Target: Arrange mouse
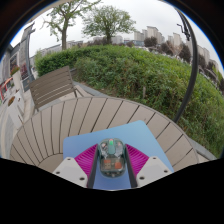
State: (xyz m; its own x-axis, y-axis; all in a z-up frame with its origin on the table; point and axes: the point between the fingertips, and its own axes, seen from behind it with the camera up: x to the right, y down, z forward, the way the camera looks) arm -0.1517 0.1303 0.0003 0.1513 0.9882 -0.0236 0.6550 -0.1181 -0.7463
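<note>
A small see-through mouse (pixel 111 154) with a greenish top and dark, reddish insides sits between my fingers, over a blue mat (pixel 130 135) on a round wooden slatted table (pixel 60 125). My gripper (pixel 111 160) has its magenta pads (pixel 87 158) close against both sides of the mouse, and both fingers press on it. I cannot tell whether the mouse rests on the mat or is held just above it.
A wooden bench (pixel 50 87) stands beyond the table on the left. A green hedge and grassy bank (pixel 150 75) fill the ground behind. A dark lamp post (pixel 190 60) rises on the right. Trees and buildings stand far off.
</note>
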